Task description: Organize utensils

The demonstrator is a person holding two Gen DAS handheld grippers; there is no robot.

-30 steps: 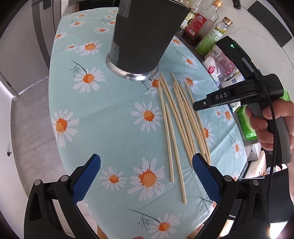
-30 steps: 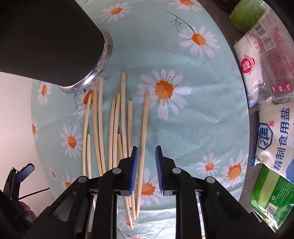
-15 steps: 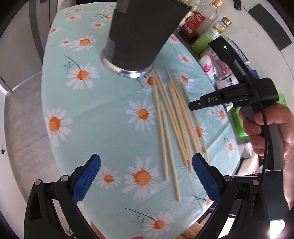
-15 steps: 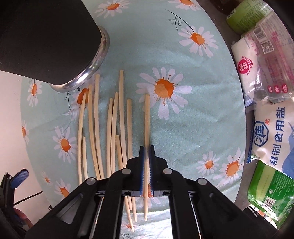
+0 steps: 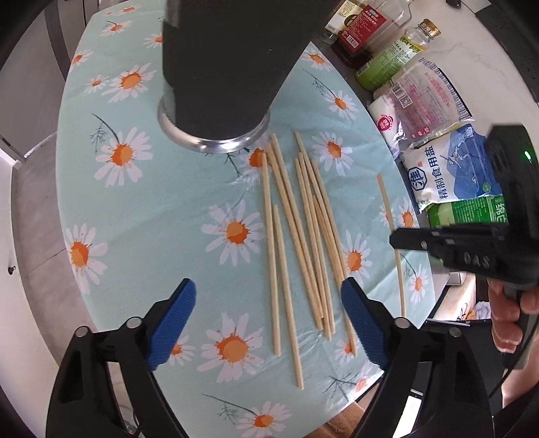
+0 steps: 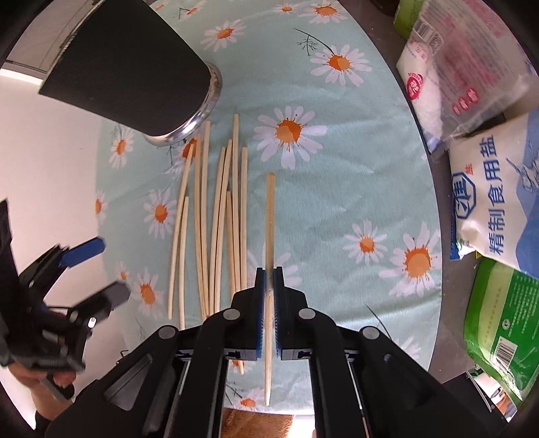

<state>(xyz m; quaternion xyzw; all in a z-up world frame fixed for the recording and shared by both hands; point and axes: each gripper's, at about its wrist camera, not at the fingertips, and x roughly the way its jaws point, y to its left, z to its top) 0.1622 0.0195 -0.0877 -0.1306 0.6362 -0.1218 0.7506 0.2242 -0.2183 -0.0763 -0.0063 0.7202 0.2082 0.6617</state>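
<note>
Several wooden chopsticks (image 5: 303,232) lie side by side on the daisy tablecloth (image 5: 141,202); they also show in the right wrist view (image 6: 215,219). A tall black holder with a metal base (image 5: 219,74) stands behind them, also in the right wrist view (image 6: 134,77). My right gripper (image 6: 268,279) is shut on one chopstick (image 6: 269,215), held apart to the right of the pile; this chopstick also shows in the left wrist view (image 5: 390,229). My left gripper (image 5: 269,310) is open and empty above the near ends of the pile.
Salt bags (image 5: 451,168), a green packet (image 5: 471,209) and sauce bottles (image 5: 370,30) crowd the counter right of the table. The table's curved edge (image 5: 67,236) drops to the floor on the left.
My right gripper has closed on one chopstick and carried it right, away from the pile. My left gripper has moved closer over the chopsticks.
</note>
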